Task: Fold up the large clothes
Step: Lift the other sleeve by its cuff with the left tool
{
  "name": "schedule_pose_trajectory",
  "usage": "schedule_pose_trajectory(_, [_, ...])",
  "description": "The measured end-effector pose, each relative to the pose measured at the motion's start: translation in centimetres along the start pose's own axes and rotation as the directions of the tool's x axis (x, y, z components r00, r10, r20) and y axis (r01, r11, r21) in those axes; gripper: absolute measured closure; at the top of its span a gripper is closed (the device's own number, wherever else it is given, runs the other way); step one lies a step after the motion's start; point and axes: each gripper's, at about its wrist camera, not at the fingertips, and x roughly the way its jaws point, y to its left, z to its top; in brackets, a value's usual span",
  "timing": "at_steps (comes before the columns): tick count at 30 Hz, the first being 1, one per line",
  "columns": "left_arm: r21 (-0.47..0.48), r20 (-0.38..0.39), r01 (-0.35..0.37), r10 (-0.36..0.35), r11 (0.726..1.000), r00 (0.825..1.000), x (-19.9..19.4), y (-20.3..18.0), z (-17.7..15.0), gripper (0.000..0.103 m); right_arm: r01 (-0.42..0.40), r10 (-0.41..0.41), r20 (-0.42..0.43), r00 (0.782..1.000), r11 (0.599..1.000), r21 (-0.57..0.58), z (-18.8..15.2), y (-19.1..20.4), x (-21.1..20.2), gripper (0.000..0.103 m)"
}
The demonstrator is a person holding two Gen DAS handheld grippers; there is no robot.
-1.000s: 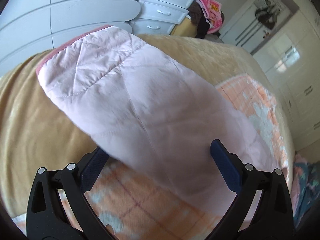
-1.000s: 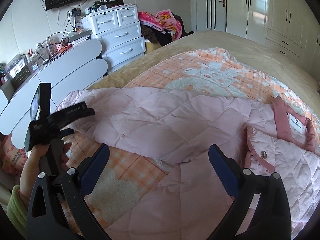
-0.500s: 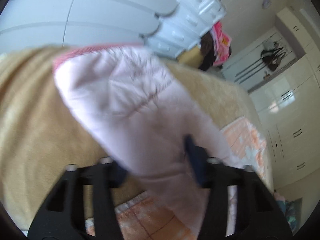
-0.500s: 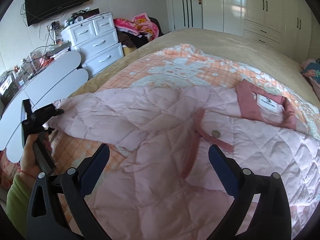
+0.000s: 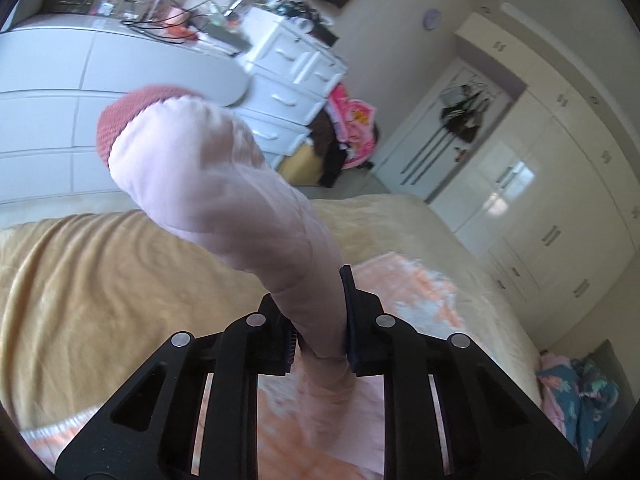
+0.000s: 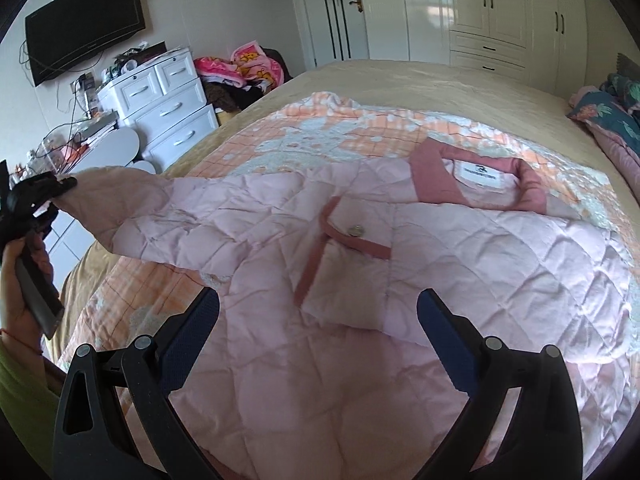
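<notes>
A pink quilted jacket (image 6: pixel 360 280) lies spread on the bed, its darker pink collar (image 6: pixel 432 176) at the far side. My left gripper (image 5: pixel 320 320) is shut on the jacket's sleeve (image 5: pixel 224 184) and holds it lifted off the bed, the ribbed cuff (image 5: pixel 120 120) sticking up past the fingers. In the right wrist view the left gripper (image 6: pixel 40 192) shows at the left edge, holding the sleeve (image 6: pixel 160 216) raised. My right gripper (image 6: pixel 318 320) is open and empty above the jacket's body, near a buttoned pocket (image 6: pixel 352 272).
The bed has a tan cover (image 5: pixel 100 300) and an orange checked blanket (image 6: pixel 304 136). A white drawer chest (image 6: pixel 168 108) and a clothes pile (image 6: pixel 240 68) stand beyond the bed. White wardrobes (image 6: pixel 500 12) line the far wall. Pillows (image 6: pixel 608 112) lie at the right.
My left gripper closed on the sleeve and lifted it off the bed. My right gripper moved right over the jacket, bringing collar and pocket into view.
</notes>
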Motion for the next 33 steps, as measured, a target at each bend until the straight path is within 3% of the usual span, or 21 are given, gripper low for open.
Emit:
schedule_pose_trajectory(7, [0.074,-0.010,0.121,-0.120,0.990,0.993,-2.6,-5.0,-1.3,0.093,0.011,-0.011,-0.004,1.000,0.999,0.044,-2.4,-2.2,-1.7,0.004])
schedule_pose_trajectory(16, [0.172,-0.028,0.276,-0.275,0.946,0.961,-5.7,-10.9,-3.9,0.093,0.034,-0.039,0.027,0.999,0.990,0.137,-3.4,-6.0,-4.5,0.004])
schedule_pose_trajectory(22, [0.236,-0.068,0.392,-0.388,0.889,0.919,-7.7,-14.5,-6.0,0.093,0.062,-0.075,0.067,0.995,0.981,0.185,-3.7,-8.7,-6.9,0.004])
schedule_pose_trajectory(33, [0.321,-0.190,0.543,-0.509,0.776,0.840,-9.6,-19.1,-10.2,0.093,0.125,-0.174,0.140,0.975,0.945,0.302,-4.3,-14.2,-11.5,0.004])
